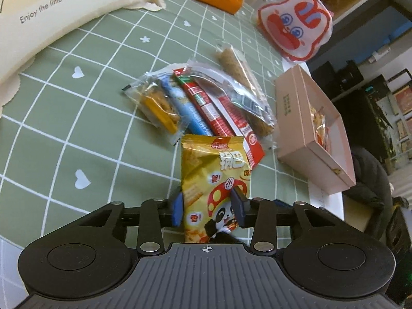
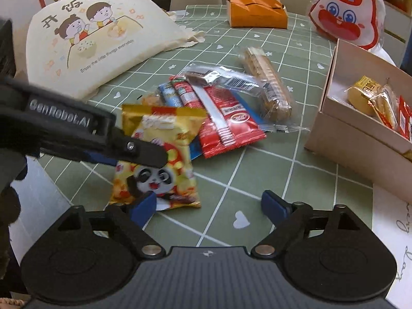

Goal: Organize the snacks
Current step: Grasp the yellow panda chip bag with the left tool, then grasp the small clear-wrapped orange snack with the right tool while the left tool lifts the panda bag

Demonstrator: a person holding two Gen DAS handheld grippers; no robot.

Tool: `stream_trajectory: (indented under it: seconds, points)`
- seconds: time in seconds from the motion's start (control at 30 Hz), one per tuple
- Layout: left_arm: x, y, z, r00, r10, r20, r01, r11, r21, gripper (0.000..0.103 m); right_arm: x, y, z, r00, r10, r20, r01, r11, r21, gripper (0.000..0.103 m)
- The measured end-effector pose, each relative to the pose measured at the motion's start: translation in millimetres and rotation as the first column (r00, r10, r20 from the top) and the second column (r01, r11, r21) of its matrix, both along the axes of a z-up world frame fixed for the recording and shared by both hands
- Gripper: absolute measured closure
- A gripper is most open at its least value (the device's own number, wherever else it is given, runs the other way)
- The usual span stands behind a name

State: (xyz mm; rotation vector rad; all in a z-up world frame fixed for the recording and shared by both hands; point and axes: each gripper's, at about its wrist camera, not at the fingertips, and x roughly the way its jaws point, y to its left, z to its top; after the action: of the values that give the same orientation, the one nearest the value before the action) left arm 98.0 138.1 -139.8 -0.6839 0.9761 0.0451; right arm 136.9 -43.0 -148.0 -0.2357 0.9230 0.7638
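Surface: green tablecloth (image 2: 303,177) with white grid and hearts; cream tote bag (image 2: 103,38) far ahead to my left; orange box (image 2: 257,13) beyond the pile
Left gripper (image 1: 209,206): blue pads either side of the yellow panda snack bag (image 1: 216,180); both pads appear to touch it, so I read it as gripped, bag pointing away from me
Right gripper (image 2: 208,204): jaws spread wide, nothing between them; the snack bag's lower corner lies just by my left pad
Snack pile (image 2: 219,108): loose wrappers just ahead of both tools
Pink box (image 2: 360,139): open, ahead to my right; a few snacks inside
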Motion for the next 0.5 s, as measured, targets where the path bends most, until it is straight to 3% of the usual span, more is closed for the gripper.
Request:
stream_trajectory:
  seconds: [0.2,0.37,0.5]
  points:
    - [-8.0,4.4,5.7,0.999,0.033,0.015,-0.033,0.999,-0.009,0.072,-2.1,-6.4,-0.7,0.998,-0.035,-0.051,0.037,0.998,0.043,0.000]
    - [-18.2,11.9,16.8,0.998,0.060,0.002,-0.060,0.995,0.082,0.073,-4.2,-12.8,0.9,0.995,-0.028,-0.095,0.033,0.998,0.051,0.000]
    - [-27.9,21.0,30.1,0.996,0.086,-0.032,-0.078,0.977,0.198,0.075,-5.2,-13.9,2.4,0.993,0.017,-0.119,-0.012,0.999,0.046,0.000]
